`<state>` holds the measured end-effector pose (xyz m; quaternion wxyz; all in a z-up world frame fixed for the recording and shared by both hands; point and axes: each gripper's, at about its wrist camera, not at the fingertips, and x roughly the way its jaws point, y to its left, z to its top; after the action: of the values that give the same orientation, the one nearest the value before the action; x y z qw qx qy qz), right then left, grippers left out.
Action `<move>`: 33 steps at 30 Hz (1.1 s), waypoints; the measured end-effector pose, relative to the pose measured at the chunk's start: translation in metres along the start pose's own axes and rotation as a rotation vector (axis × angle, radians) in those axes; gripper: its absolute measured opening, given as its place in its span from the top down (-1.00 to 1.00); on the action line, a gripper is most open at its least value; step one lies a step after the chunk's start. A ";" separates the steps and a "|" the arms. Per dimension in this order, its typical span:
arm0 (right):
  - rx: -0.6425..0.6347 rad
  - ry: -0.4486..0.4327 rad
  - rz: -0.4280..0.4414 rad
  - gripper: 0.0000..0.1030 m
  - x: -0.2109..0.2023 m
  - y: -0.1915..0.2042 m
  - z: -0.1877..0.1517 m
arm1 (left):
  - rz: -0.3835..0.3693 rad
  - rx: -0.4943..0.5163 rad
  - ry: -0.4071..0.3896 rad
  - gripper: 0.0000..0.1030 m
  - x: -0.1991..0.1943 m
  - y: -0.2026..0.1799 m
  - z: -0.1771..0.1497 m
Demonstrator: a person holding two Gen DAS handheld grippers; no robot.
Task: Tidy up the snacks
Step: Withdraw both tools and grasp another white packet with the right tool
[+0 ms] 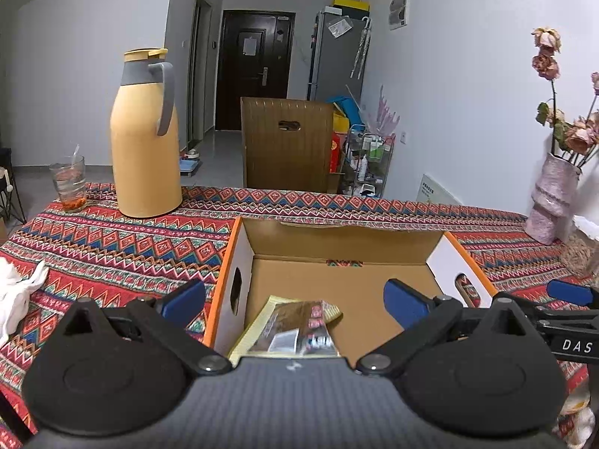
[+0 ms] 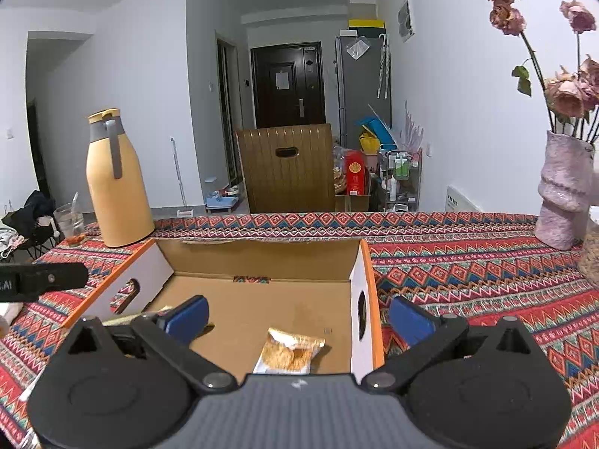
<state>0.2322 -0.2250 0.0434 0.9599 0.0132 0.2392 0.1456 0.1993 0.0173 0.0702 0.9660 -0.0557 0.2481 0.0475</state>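
An open cardboard box (image 1: 232, 254) with orange edges and white sides sits on the patterned tablecloth. A brown and yellow snack packet (image 1: 295, 327) lies on its floor at the near left. My left gripper (image 1: 295, 303) hovers open above that packet, with nothing between its blue pads. In the right wrist view the same box (image 2: 368, 280) holds a golden snack packet (image 2: 290, 351) near its right wall. My right gripper (image 2: 299, 318) stands open over it, empty, one finger inside the box and one outside. The right gripper's tip (image 1: 569, 293) shows at the left view's right edge.
A tall yellow thermos (image 1: 144, 142) and a glass (image 1: 69, 183) with a spoon stand at the table's far left. A pink vase (image 2: 563, 191) of dried roses is at the far right. White cloth (image 1: 17, 295) lies at the left edge. A wooden chair back (image 1: 286, 144) rises behind the table.
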 end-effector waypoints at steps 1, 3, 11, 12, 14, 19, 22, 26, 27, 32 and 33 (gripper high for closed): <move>0.001 0.001 -0.003 -1.00 -0.005 0.000 -0.003 | -0.001 0.003 0.001 -1.00 -0.005 0.001 -0.003; 0.003 0.002 -0.003 -1.00 -0.015 0.000 -0.009 | -0.001 0.009 0.003 -1.00 -0.013 0.002 -0.008; 0.023 -0.021 -0.014 -1.00 -0.057 -0.006 -0.040 | -0.004 0.021 0.017 -1.00 -0.039 0.013 -0.036; 0.022 -0.022 -0.022 -1.00 -0.061 -0.007 -0.045 | -0.005 0.023 0.018 -1.00 -0.042 0.014 -0.040; 0.017 -0.023 -0.033 -1.00 -0.070 -0.008 -0.055 | -0.010 0.020 0.020 -1.00 -0.047 0.018 -0.047; 0.018 0.002 -0.039 -1.00 -0.085 -0.012 -0.082 | -0.019 0.034 0.009 -1.00 -0.061 0.023 -0.065; 0.017 0.025 -0.055 -1.00 -0.092 -0.016 -0.096 | -0.018 0.044 0.011 -1.00 -0.066 0.023 -0.076; 0.019 0.056 -0.077 -1.00 -0.098 -0.019 -0.112 | -0.015 0.030 0.026 -1.00 -0.070 0.027 -0.087; 0.017 0.063 -0.080 -1.00 -0.100 -0.019 -0.116 | -0.016 0.024 0.032 -1.00 -0.070 0.028 -0.089; -0.002 0.109 -0.101 -0.93 -0.099 -0.020 -0.131 | -0.017 0.008 0.055 -1.00 -0.071 0.031 -0.098; -0.006 0.121 -0.106 -0.87 -0.098 -0.019 -0.134 | -0.017 0.008 0.057 -1.00 -0.071 0.030 -0.099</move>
<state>0.0926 -0.2769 -0.0324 0.9500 -0.0111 0.2970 0.0955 0.0865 0.0296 0.0157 0.9591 -0.0552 0.2752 0.0368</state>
